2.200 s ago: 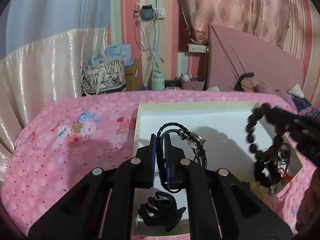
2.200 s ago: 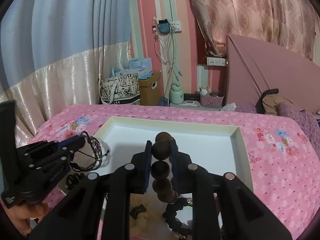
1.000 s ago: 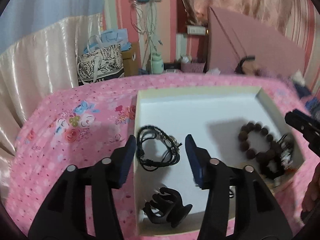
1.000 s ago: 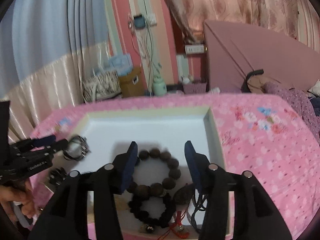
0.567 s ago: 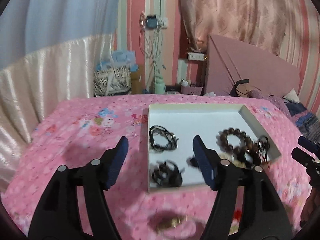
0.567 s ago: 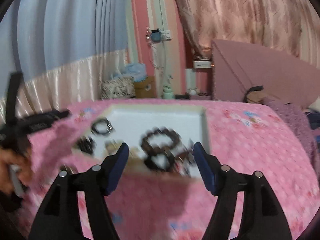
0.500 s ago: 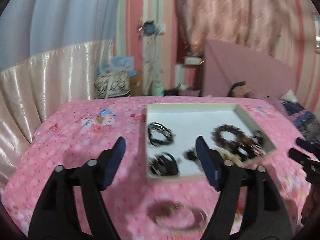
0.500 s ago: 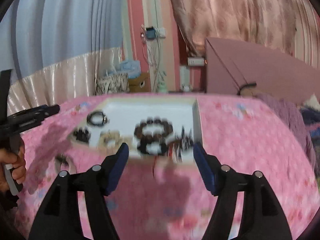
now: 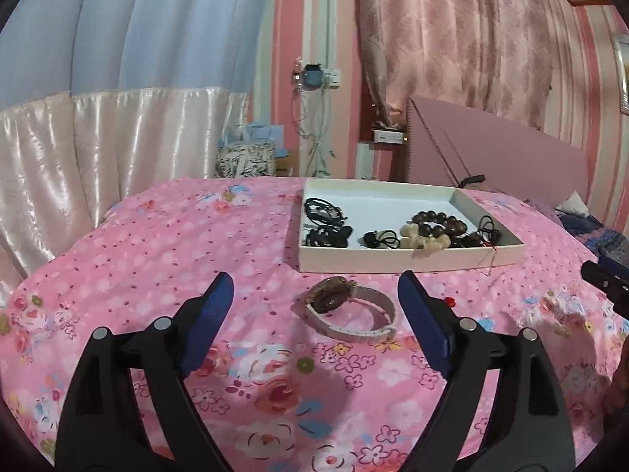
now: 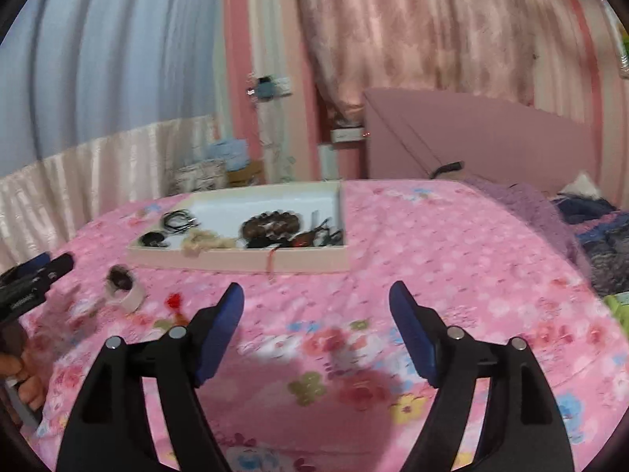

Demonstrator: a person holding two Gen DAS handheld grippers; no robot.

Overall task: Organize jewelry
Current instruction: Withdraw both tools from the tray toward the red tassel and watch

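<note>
On the pink floral bedspread (image 9: 165,244), a shallow white tray (image 9: 409,260) sits toward the far side and holds most of the jewelry. In its left part lie a black cord bracelet (image 9: 323,209) and, just nearer, a black hair claw (image 9: 328,236). Toward the middle sits a small black hair tie (image 9: 380,238), with a cream beaded bracelet (image 9: 425,242) at the near wall, partly draped over its rim. A dark wooden bead bracelet (image 9: 438,223) lies beside and behind it, and a tangle of black cords (image 9: 488,231) fills the right corner; a thin red string (image 9: 492,256) hangs over the tray's near wall there.

Outside the tray, on the bedspread just in front of its near wall, lies a wristwatch (image 9: 348,308) with a brownish round face and a pale looped band. A small red bead (image 9: 449,301) rests on the cloth to its right.

The left hand-held gripper (image 9: 310,306) hovers above the bedspread with its blue-padded jaws spread wide and nothing between them; the watch lies beyond them, framed by the gap. The right hand-held gripper (image 10: 314,310) is likewise wide apart and empty, over bare bedspread nearer than the tray's right end. In the right wrist view, which is blurred, the watch (image 10: 122,284) appears at the left and a red trinket (image 10: 174,299) lies near it.

Behind the bed stand a satin curtain (image 9: 98,145), a patterned bag (image 9: 244,160) and a pink headboard (image 9: 495,149).
</note>
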